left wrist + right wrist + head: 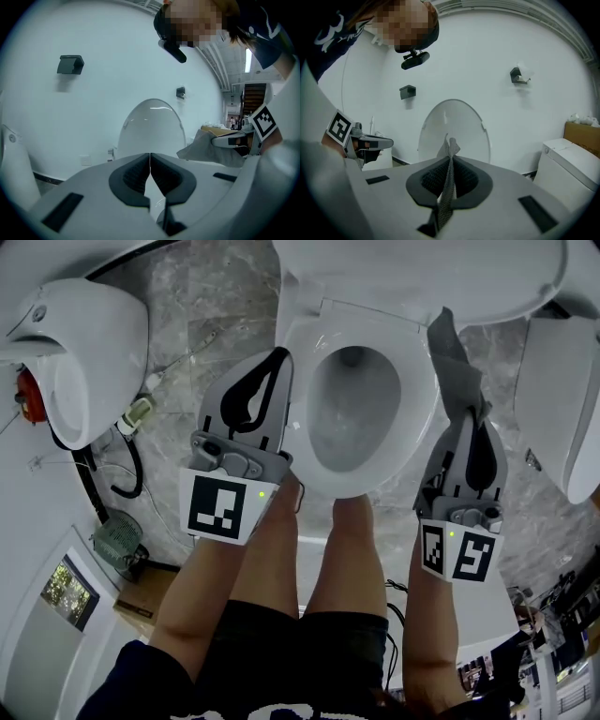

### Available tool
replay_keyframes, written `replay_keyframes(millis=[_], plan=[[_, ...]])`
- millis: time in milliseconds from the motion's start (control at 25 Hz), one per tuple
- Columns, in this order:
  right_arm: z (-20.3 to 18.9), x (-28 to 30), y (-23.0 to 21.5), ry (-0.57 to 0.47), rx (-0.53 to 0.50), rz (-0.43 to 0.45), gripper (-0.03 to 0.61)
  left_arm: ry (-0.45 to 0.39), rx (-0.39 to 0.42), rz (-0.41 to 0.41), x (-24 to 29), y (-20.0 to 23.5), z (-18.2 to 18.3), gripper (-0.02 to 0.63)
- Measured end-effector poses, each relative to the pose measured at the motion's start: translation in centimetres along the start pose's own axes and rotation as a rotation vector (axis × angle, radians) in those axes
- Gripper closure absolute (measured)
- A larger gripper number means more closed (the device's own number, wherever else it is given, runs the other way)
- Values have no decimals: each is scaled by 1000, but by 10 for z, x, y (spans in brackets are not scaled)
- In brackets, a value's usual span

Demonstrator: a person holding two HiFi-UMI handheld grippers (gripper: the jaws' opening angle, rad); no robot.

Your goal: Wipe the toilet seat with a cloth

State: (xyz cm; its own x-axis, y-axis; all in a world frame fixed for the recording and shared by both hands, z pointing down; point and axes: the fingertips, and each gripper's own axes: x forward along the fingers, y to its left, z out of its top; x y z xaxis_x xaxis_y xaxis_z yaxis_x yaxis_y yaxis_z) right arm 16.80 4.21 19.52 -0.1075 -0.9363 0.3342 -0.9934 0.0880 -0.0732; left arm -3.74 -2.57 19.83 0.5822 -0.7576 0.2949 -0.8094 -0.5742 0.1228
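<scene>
- Clamped on a grey cloth (452, 351), the right gripper (466, 416) is held at the right side of the toilet (309, 296). In the right gripper view a fold of the cloth is pinched between the jaws and stands up past their tips.
- At the toilet's left side, the left gripper (277, 358) is held with its jaws pressed together and nothing between them. The pads are seen meeting along one line in the left gripper view.
- Both grippers are pointed at the toilet, whose lid (454, 126) is raised against the wall. The person's legs (347, 559) are seen in front of the bowl (352, 413).
- The seat (414, 432) is lowered onto the bowl, and its white ring lies bare all the way round.
- The cloth is carried at the rear right part of the seat, where its loose end is seen over the rim. Whether it touches the seat cannot be told from these views.
- The step in hand is judged to be bringing the cloth onto the seat, with the wiping at or near its beginning.
- For the next move, the cloth would need to be pressed flat on the ring and drawn round it, the clamp being kept firm so that the fold is not pulled out.
</scene>
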Motion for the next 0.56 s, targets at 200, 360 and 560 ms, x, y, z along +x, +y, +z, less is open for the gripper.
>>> replay_keyframes(millis=[200, 360, 560], plan=[[9, -11, -3, -10, 0, -8, 558, -16, -7, -5, -5, -5, 6, 592], [12, -17, -4, -14, -15, -9, 560, -30, -4, -9, -8, -9, 10, 592], [18, -24, -2, -20, -23, -17, 560, -29, 1, -14, -12, -10, 14, 592]])
